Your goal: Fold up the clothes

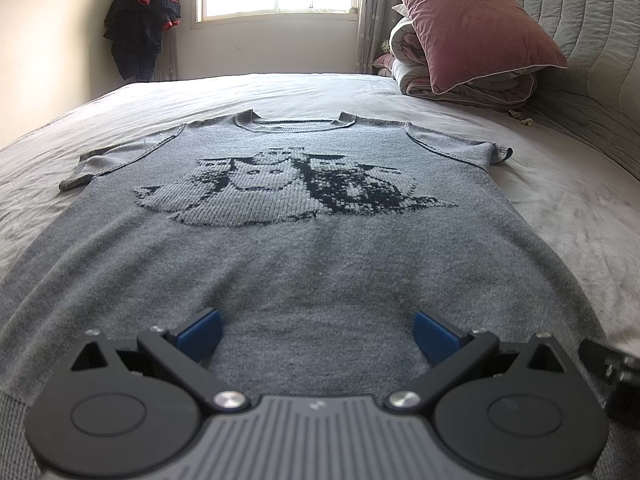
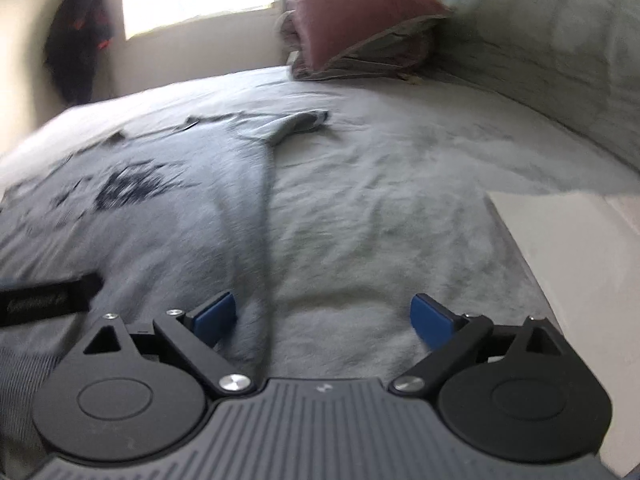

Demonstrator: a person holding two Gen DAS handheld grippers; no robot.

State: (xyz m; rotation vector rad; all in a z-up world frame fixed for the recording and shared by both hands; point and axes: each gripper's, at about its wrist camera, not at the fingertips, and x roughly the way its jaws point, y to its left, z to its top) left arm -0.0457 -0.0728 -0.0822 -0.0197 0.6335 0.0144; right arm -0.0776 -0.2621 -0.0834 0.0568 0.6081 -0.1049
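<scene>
Left hand-held gripper (image 1: 318, 334): jaws spread wide, empty, poised over the hem of the grey sweater (image 1: 304, 216). Right hand-held gripper (image 2: 323, 318): likewise open and empty, straddling the sweater's side edge. The sweater lies flat, face up, on the bed (image 1: 540, 208), presumably spread ready for folding.
</scene>
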